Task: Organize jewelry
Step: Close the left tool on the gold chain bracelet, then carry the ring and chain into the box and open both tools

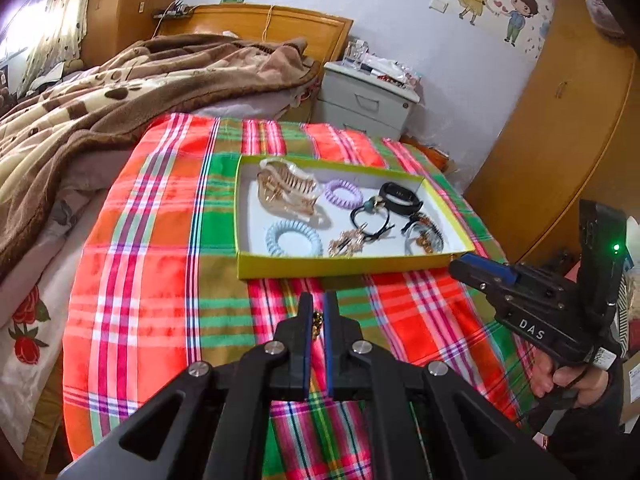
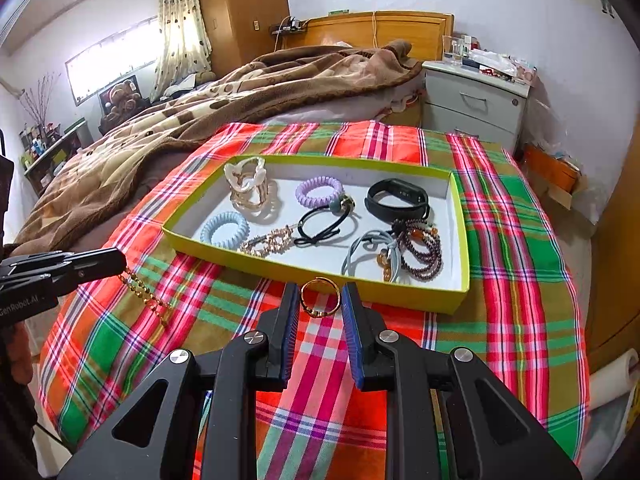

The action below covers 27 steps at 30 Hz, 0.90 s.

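The left gripper (image 1: 318,314) is pinched nearly together on a gold chain (image 2: 146,292), which hangs from its tips down and to the right onto the plaid cloth (image 2: 516,280), its long axis slanting. The right gripper (image 2: 320,300) is clamped at half width on a gold ring (image 2: 320,298), held upright facing the camera, just before the yellow-green tray (image 2: 400,292) of jewelry.

cloth (image 2: 500,240): red-green plaid | tray (image 2: 440,300): yellow-green | blanket (image 2: 200,112): brown
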Tool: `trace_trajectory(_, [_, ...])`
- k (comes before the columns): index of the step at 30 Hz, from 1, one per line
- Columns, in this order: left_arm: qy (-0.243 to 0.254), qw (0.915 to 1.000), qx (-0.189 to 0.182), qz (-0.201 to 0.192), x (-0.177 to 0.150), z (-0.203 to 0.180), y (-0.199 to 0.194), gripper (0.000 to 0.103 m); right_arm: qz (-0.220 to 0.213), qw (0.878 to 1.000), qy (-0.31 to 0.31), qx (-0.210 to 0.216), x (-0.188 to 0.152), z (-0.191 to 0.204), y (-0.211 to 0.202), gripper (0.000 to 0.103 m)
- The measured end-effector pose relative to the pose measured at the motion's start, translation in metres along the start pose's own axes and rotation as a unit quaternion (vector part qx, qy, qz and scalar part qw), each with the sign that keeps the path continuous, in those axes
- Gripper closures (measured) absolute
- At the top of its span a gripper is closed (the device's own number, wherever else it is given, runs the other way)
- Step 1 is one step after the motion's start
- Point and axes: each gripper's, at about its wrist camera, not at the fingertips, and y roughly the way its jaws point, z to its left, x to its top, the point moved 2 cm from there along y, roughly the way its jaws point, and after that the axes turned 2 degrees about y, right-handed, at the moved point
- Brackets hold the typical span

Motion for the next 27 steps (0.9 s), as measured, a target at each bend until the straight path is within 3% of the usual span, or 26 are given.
trace_trajectory(14, [0.026,0.9990,-0.022,-0.030,0.048,-0.011,-0.001,0.098,-0.020,1.000,0.004,0.003,0.033,-0.007,0.000,0.081])
trace_trajectory(27, [0.029,0.9985,-0.031,-0.034,0.079,-0.008,0.018,0.098,-0.021,1.000,0.011,0.011,0.059,-0.012,0.020,0.081])
